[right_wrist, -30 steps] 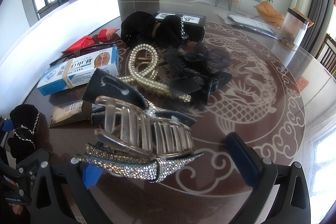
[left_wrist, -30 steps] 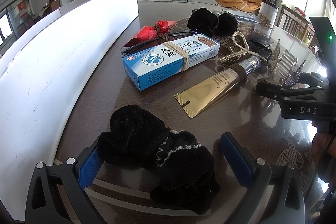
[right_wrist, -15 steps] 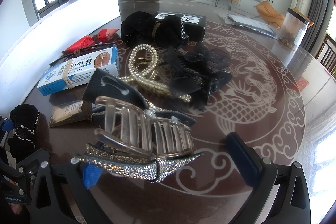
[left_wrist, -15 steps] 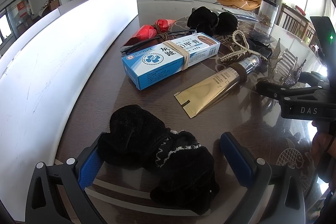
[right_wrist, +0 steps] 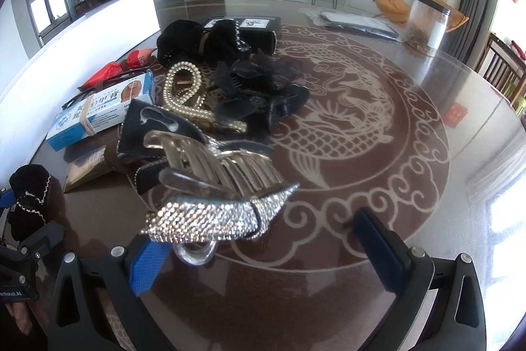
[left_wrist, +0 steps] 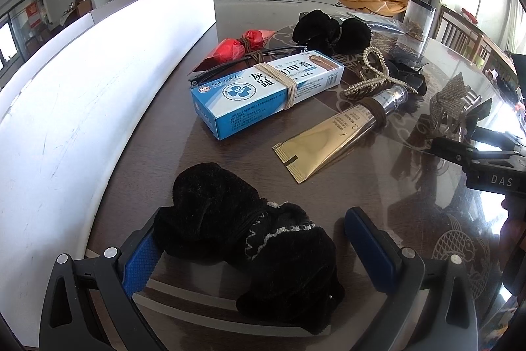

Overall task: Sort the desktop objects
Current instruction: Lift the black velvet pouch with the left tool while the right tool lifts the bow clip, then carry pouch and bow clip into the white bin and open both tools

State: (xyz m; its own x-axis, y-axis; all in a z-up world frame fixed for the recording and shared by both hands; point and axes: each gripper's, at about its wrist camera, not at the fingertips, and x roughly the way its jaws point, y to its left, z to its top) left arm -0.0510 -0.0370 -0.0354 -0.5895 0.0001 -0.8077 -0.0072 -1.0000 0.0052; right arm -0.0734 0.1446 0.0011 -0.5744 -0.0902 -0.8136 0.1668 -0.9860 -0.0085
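A black velvet scrunchie (left_wrist: 243, 229) with a pale trim lies on the dark table between the fingers of my left gripper (left_wrist: 253, 236). That gripper is open, and its left pad (left_wrist: 139, 262) touches the scrunchie. My right gripper (right_wrist: 259, 245) is open too. A rhinestone claw clip (right_wrist: 213, 213) with clear teeth stands tipped between its fingers, close to the left pad (right_wrist: 144, 265). In the left wrist view the right gripper (left_wrist: 476, 160) shows at the right edge, with the claw clip (left_wrist: 450, 101) beyond it.
A blue medicine box (left_wrist: 266, 91), a gold tube (left_wrist: 332, 137), a pearl clip (right_wrist: 184, 94), black bow clips (right_wrist: 259, 87), a red packet (left_wrist: 236, 50) and another black scrunchie (left_wrist: 328, 30) crowd the table's middle. A white panel (left_wrist: 82, 94) runs along the left. A clear jar (right_wrist: 427, 22) stands far right.
In the right wrist view the claw clip has tipped up and turned, its rhinestone side now facing the camera, and the view has shifted slightly. The left gripper and scrunchie have hardly moved.
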